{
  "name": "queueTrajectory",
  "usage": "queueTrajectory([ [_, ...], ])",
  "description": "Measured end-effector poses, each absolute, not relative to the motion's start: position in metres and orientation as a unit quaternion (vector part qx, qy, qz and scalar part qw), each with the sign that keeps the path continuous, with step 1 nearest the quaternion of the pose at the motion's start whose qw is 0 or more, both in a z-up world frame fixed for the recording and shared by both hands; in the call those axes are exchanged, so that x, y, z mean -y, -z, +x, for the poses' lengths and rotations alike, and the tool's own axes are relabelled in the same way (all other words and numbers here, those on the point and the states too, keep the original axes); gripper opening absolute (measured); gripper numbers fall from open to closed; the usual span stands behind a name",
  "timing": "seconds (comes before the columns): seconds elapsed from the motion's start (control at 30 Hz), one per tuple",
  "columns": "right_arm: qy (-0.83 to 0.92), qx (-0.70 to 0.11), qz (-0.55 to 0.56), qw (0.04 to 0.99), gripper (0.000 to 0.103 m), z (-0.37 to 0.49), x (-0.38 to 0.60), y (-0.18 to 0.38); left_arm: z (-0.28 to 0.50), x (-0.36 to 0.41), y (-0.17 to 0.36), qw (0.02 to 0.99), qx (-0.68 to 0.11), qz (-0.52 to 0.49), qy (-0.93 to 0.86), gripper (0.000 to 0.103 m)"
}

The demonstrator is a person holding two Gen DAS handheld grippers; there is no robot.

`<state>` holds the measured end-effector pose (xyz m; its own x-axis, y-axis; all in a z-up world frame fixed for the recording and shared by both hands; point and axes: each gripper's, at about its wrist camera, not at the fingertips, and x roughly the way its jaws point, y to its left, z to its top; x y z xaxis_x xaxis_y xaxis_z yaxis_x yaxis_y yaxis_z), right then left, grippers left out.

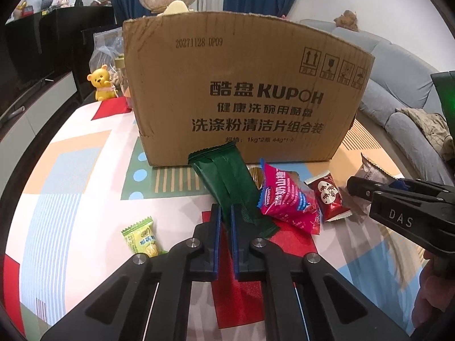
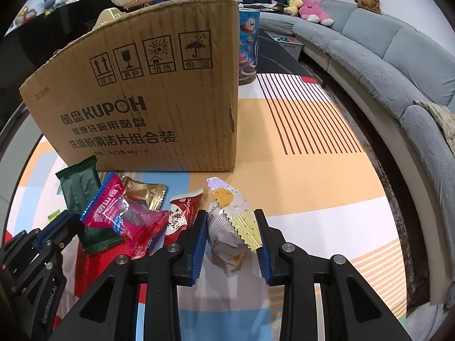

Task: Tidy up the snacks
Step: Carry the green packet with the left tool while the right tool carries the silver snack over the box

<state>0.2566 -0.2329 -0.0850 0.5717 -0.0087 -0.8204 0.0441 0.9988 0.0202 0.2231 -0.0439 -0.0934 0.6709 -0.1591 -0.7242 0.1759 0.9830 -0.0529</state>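
Both tools are clenched on snacks just in front of the cardboard box (image 1: 244, 91), which stands on the desk (image 1: 85, 170). The left tool (image 1: 226, 216) pinches the near end of the green wrapper (image 1: 224, 182). The right tool (image 2: 231, 238) grips the silver-and-yellow packet (image 2: 230, 224) across its width.

To do the lift well, each snack should rise straight up until it clears the box's top edge, then go in over the rim. The green wrapper is held only by its end, so it may droop and drag the pink packet (image 1: 287, 199) beside it.

The green wrapper's long axis runs from the left tool toward the box, far end almost touching its front. The silver packet also points toward the box, its crimped end nearest it.
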Motion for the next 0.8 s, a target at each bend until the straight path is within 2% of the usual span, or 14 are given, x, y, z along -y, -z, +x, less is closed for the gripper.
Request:
queueTrajectory([
  [0.8,0.009,-0.435,0.018,0.9,0.03,0.237,0.229,0.062,0.214,0.037,0.072,0.924,-0.373,0.019,0.082,0.003],
])
